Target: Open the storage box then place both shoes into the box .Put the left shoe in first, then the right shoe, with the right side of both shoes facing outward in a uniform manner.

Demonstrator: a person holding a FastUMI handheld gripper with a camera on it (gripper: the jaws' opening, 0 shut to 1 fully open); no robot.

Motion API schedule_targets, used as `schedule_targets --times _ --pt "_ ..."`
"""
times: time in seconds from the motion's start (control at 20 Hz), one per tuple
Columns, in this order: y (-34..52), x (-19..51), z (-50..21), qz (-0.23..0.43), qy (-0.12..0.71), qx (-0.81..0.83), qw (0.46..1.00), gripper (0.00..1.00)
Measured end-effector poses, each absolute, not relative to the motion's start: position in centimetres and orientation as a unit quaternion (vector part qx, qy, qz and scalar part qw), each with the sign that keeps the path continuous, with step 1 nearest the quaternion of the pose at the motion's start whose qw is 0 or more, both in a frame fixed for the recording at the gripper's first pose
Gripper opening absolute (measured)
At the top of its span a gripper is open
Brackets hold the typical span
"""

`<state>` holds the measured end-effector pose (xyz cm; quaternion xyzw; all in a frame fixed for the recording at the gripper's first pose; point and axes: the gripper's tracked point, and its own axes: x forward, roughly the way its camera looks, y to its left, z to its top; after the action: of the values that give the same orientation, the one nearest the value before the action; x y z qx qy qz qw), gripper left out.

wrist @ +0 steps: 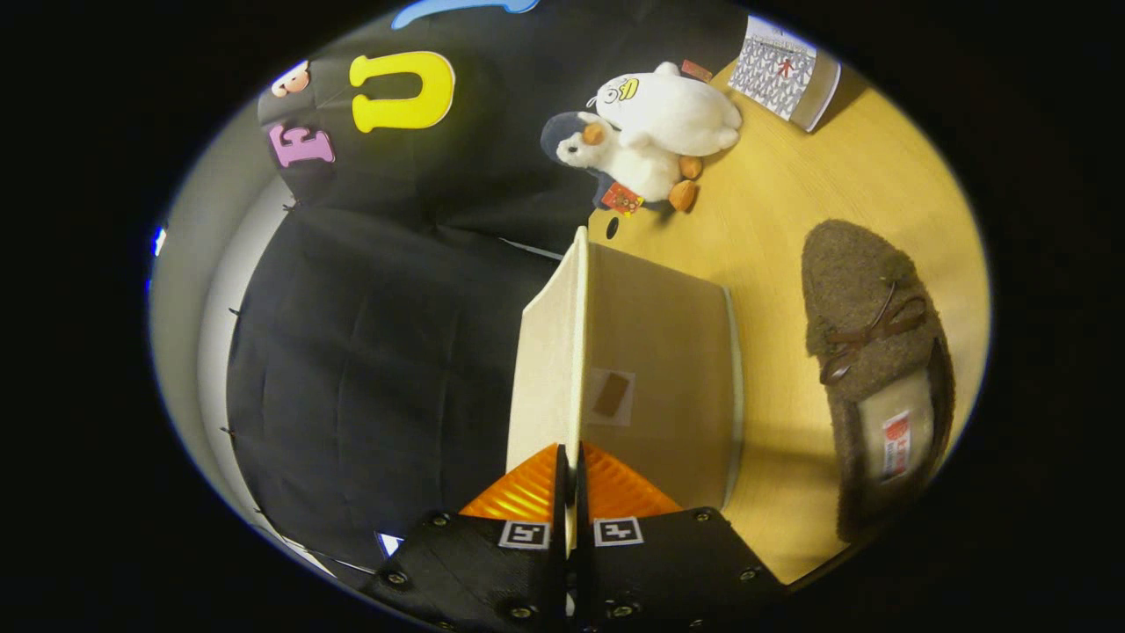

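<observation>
Tool closed on the thin edge of the storage box lid, both fingers pressing on it from either side. Lid raised and seen edge-on, running straight ahead from the fingertips. Storage box standing on the wooden worktop directly beside the lid, its tan wall carrying a small pale label with a brown patch. One brown fuzzy shoe with a dark bow lace lying on the worktop just beside the box, apart from it, on the far side from the lid, insole facing the camera. Two plush toys, white with orange feet, stacked against the booth wall beyond the box. Patterned booklet at the far worktop edge, near the plush toys. View rolled sideways.
</observation>
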<state>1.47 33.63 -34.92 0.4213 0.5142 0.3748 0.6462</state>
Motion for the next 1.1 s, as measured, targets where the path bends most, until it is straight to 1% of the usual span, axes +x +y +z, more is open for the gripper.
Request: schedule_targets --times 0.05,0.2,0.5,0.85,0.95,1.1 --pt "34.0 1.4 -34.7 0.376 0.515 0.417 0.647 0.03" --pt "33.9 1.6 -32.6 0.384 0.508 0.417 0.648 0.03" --pt "36.3 1.7 -26.0 0.407 0.492 0.375 0.672 0.03" --pt "43.5 1.4 -19.9 0.429 0.492 0.298 0.697 0.05" --pt "46.3 0.5 -18.7 0.434 0.496 0.290 0.694 0.05" --pt "51.5 0.0 -18.7 0.436 0.506 0.295 0.683 0.05"
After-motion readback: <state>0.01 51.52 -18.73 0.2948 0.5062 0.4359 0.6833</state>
